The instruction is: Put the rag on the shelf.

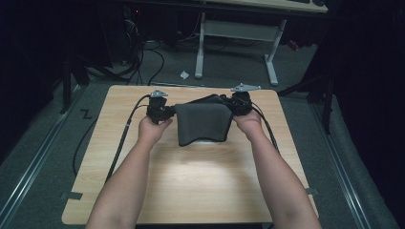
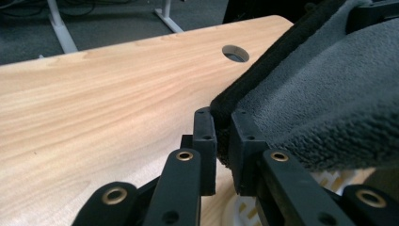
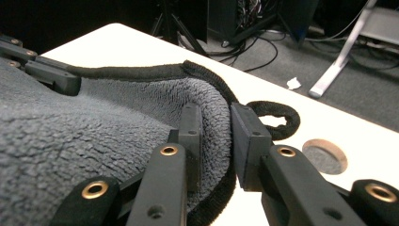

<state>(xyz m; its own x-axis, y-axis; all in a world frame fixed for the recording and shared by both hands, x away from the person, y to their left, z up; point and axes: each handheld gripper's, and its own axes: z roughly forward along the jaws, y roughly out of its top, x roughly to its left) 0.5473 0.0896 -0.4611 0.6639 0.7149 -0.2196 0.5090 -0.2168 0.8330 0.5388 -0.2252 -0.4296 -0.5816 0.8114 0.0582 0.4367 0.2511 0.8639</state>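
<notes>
Holding grey towel (image 1: 203, 123) taut near table (image 1: 200, 186) far edge, left gripper (image 2: 223, 141) and right gripper (image 3: 216, 141) each clamped on hemmed corner. Soft, light, limp; sags between 2 grips; pinch thick black hem.

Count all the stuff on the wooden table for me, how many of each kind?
Grey towel: 1
Left gripper, shut on the towel: 1
Right gripper, shut on the towel: 1
Round hole in the table: 1
Total: 4
</notes>
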